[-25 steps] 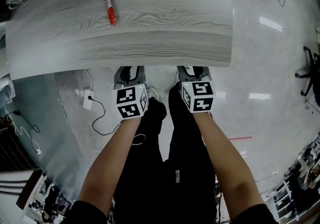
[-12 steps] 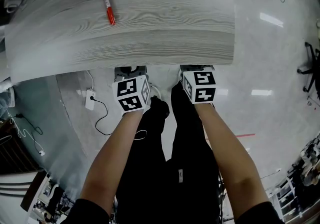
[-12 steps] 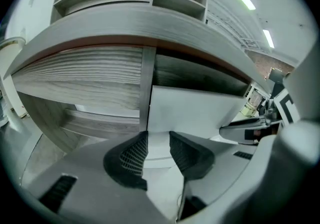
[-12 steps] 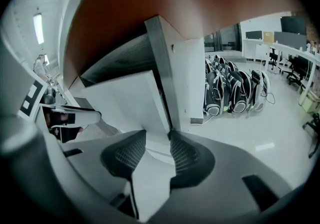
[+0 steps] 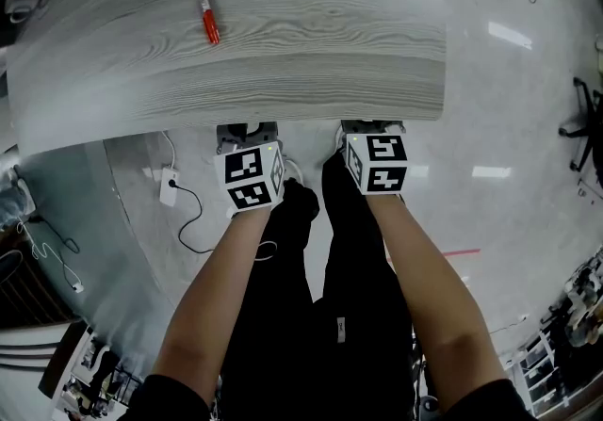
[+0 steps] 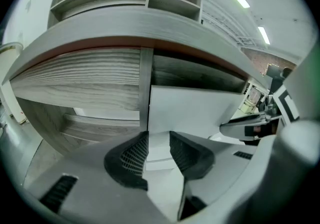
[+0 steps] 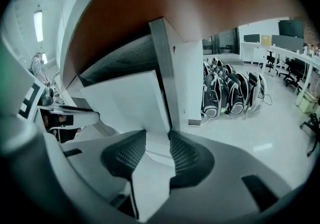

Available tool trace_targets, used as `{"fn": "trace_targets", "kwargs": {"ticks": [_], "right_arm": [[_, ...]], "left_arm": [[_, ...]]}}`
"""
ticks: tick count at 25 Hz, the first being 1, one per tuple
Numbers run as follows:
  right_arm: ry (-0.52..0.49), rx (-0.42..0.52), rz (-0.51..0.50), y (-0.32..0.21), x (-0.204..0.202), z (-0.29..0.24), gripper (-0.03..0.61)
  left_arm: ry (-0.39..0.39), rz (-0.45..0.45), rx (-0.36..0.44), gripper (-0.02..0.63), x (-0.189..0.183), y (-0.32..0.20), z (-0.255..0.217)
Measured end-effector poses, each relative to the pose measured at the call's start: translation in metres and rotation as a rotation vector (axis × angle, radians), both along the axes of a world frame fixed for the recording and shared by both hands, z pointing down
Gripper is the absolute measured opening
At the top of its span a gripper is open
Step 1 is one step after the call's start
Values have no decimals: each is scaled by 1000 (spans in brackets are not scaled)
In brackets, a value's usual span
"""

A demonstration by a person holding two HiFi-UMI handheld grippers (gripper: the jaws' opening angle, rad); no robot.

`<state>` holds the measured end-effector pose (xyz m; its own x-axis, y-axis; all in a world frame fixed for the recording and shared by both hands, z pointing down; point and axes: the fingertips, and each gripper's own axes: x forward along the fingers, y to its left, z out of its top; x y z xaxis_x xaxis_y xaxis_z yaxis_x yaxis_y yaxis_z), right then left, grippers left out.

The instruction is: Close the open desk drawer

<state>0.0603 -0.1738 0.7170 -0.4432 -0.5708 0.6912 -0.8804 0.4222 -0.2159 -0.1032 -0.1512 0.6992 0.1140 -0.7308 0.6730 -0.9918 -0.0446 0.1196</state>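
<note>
Spanning the upper half of the head view, the grey woodgrain desk top [image 5: 283, 42] hid the drawer beneath its near edge. In the gripper views the white drawer [image 6: 195, 113] front lay straight ahead of both tongs. Its long axis ran side to side under the desk, so the closing push would likely go straight forward, away from the person. The left gripper [image 6: 158, 138] sat at the panel's left end beside a grey divider [image 6: 145, 87], and the right gripper [image 7: 157, 135] sat at its right end. Neither looked nearer. Both pairs of jaws stood narrowly apart, clamping nothing, with their tips at the panel; actual contact could not be confirmed. The cubes [image 5: 250, 182] showed only square patterns. A red pen [image 5: 204, 3] lay at the upper left, its print unreadable.
</note>
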Motion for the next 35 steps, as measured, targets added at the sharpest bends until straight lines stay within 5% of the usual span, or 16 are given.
{"fn": "trace_targets", "kwargs": {"ticks": [16, 25, 35], "right_arm": [[-20, 76, 53, 46, -4, -55, 160], [-35, 166, 8, 92, -25, -132, 160], [-98, 194, 72, 159, -49, -254, 160]], "left_arm": [[72, -50, -5, 137, 13, 58, -22], [115, -75, 67, 137, -6, 103, -91], [168, 21, 132, 137, -8, 156, -212]]}}
